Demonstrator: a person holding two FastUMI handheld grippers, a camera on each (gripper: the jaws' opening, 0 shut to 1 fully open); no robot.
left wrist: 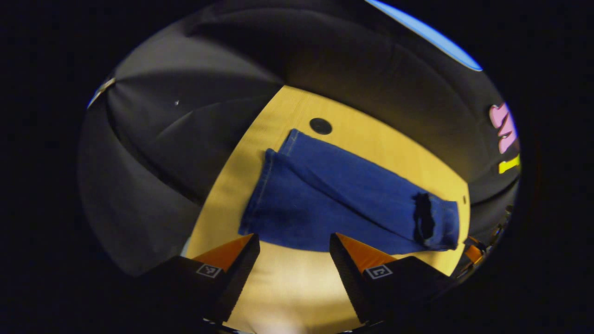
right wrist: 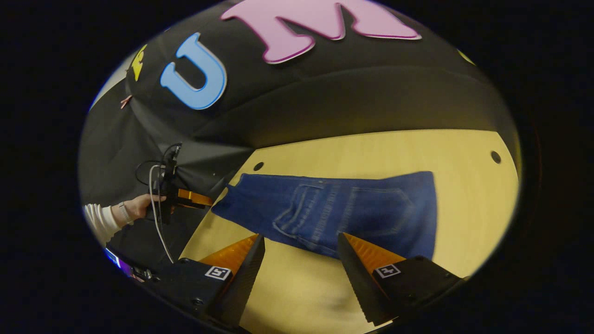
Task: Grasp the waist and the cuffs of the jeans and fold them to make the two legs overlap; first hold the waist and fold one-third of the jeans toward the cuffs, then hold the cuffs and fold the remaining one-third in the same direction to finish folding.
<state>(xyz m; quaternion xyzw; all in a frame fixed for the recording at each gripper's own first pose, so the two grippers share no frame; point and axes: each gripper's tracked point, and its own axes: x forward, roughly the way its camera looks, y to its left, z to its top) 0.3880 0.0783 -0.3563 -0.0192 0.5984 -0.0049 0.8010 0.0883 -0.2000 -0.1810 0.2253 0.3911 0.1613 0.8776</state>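
Blue jeans (left wrist: 325, 195) lie flat on a light wooden table (left wrist: 297, 283), legs overlapped, cuffs toward the far left and the waist at the right in the left gripper view. My left gripper (left wrist: 294, 246) hovers open just before the near edge of the legs, nothing between its fingers. In the right gripper view the jeans (right wrist: 334, 208) show their back pockets and waist end. My right gripper (right wrist: 300, 248) is open over the table with the fabric's near edge just beyond its tips. The other gripper (right wrist: 185, 197), held by a hand (right wrist: 139, 206), hangs off the table's left end.
Black cloth walls surround the table. Small round holes sit in the tabletop (left wrist: 320, 125) (right wrist: 495, 157) (right wrist: 258, 166). Bare wood lies between my fingers and the jeans, and to the right of the waist in the right gripper view. A cable (right wrist: 158, 218) dangles from the far gripper.
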